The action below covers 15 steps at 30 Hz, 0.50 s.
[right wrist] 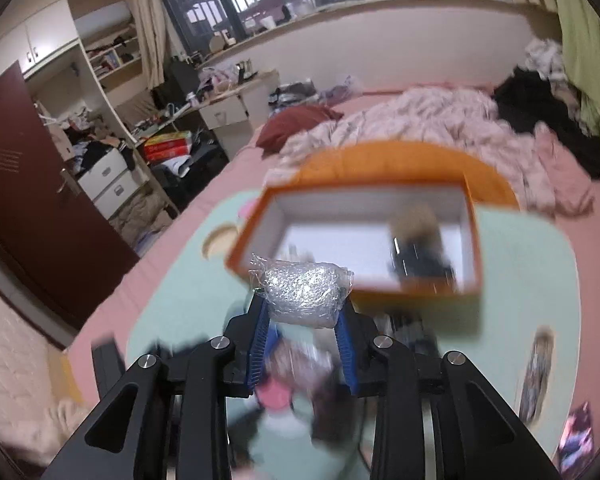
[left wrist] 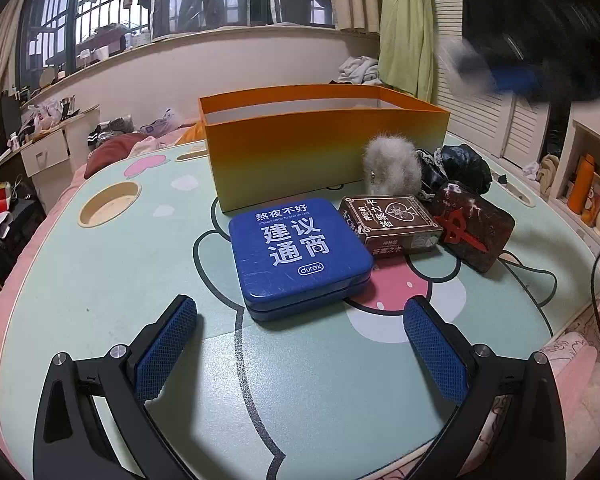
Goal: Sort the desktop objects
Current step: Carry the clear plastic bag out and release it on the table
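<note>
A crinkled, clear-plastic-wrapped silvery bundle [right wrist: 304,294], seen mid-frame, is clenched in the right gripper [right wrist: 305,316] before the open orange cardboard box [right wrist: 352,288], into which release is judged next, while the left gripper [left wrist: 300,334] is held open

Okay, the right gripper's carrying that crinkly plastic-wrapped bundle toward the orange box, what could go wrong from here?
1. The right gripper pinches the plastic-wrapped bundle only by its lower part at the fingertips; slick wrap could slip out before it clears the orange box rim.
2. The view is motion-blurred, suggesting a fast swing; the bundle may clip the near wall and shove the box.
3. A dark item already lies inside; the bundle could land on it.
</note>
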Available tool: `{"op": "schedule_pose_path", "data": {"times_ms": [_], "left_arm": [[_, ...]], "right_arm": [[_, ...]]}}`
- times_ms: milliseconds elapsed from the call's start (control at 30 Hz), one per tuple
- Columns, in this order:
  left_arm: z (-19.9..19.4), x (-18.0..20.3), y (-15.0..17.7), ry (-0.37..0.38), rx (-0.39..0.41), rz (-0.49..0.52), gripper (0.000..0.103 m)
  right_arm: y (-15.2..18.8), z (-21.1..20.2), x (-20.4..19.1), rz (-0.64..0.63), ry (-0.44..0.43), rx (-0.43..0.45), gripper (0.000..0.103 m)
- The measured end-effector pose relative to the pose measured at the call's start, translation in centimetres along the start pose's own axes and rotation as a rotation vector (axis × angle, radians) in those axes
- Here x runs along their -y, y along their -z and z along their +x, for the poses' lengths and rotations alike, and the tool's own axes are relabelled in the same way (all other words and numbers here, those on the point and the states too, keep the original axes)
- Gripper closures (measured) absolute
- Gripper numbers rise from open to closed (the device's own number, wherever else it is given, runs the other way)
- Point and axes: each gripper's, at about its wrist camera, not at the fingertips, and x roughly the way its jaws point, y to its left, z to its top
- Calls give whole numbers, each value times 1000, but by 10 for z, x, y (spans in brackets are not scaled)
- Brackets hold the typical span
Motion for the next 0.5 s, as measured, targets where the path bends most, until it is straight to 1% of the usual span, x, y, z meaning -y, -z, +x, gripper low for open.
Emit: {"op": "schedule_pose_path", "data": {"times_ms": [67,133,200,233,267,300,367,400,467,500], "left_arm": [[0,0,0,1,0,0,0],[0,0,0,1,0,0,0],[1,-1,0,2,1,1,0],[0,-1,0,2,1,1,0],[0,0,0,3,1,1,0],[0,0,0,4,1,2,0],[0,0,0,4,1,3,0],[0,0,0,4,0,3,0],[0,0,0,4,0,4,0],[0,0,0,4,0,4,0]], "right_arm": [[20,7,12,22,28,-36,72],[33,16,22,51,57,-58,72],[39,26,33,92,25,-66,71],[39,29,38,122,21,-57,69],[39,29,40,141,40,-43,55],[40,25,43,153,57,-10,39],[46,14,42,148,77,59,29],[53,8,41,134,98,87,26],[71,1,40,107,150,107,22],[80,0,39,98,176,104,22]]}}
